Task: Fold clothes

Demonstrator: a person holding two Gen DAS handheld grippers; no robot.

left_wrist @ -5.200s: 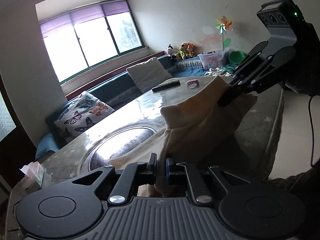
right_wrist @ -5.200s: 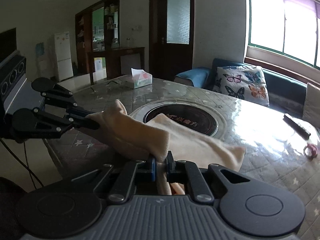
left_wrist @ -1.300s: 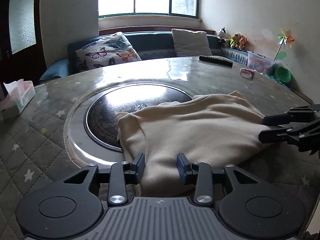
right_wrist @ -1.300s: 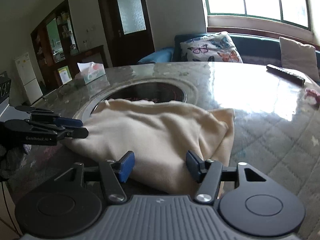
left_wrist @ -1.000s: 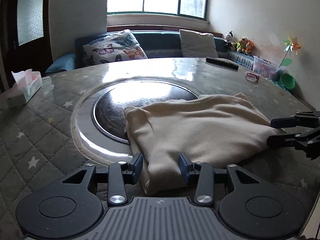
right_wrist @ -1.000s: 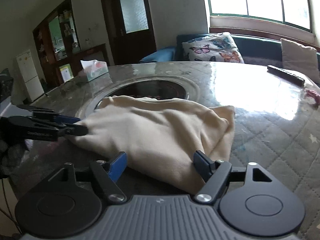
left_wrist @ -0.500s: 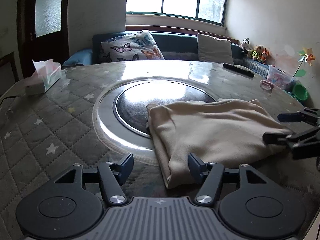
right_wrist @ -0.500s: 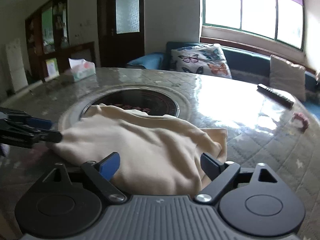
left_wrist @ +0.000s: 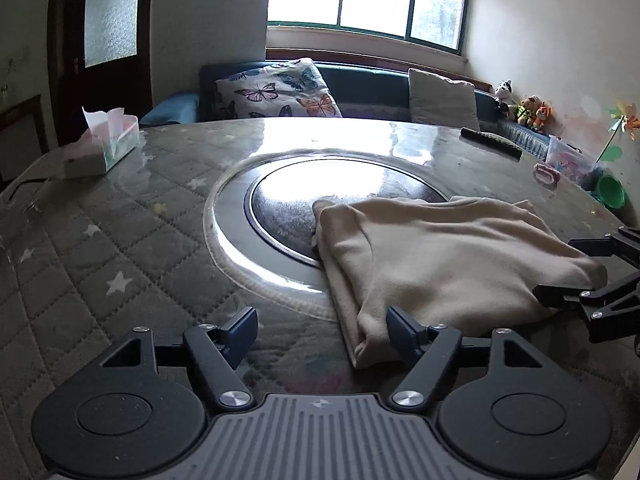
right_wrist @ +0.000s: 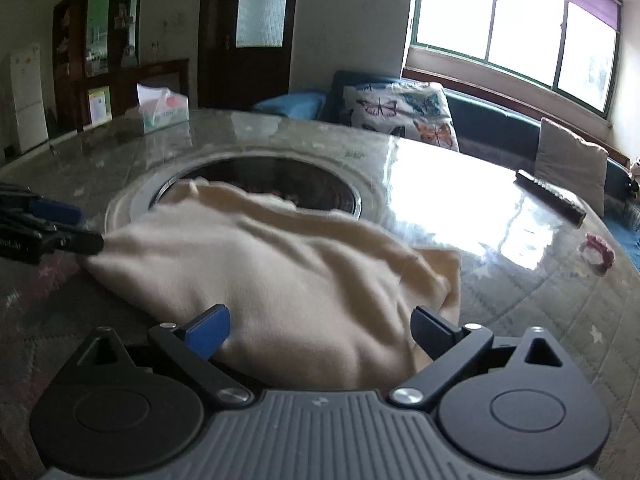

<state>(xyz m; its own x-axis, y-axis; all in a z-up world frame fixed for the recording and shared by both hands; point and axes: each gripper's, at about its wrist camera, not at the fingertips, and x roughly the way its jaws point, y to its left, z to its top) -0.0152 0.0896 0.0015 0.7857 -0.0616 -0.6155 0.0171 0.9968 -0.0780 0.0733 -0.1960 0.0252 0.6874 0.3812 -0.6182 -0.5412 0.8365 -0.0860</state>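
Observation:
A cream garment [left_wrist: 440,256] lies folded on the quilted table [left_wrist: 120,248], partly over the round dark inset [left_wrist: 288,200]. My left gripper [left_wrist: 320,330] is low at the garment's near left corner. Its jaws are opening, and the corner lies loose against the inner side of the right finger [left_wrist: 400,326]. My right gripper [right_wrist: 320,328] is at the other end of the garment [right_wrist: 280,264]. Its jaws are opening wide, with the fold lying between them and no pad pressing on it. Each gripper shows in the other's view: the right gripper [left_wrist: 576,270] and the left gripper [right_wrist: 68,226].
A tissue box [left_wrist: 106,148] stands at the table's far left. A black remote [left_wrist: 492,142] and a small pink thing [left_wrist: 546,174] lie at the far right. A sofa with a butterfly cushion [left_wrist: 280,92] runs behind the table under the window.
Five seconds ago both grippers held the garment up, shut on it. Over the last second both pairs of jaws spread apart and let go, and the garment settled on the table.

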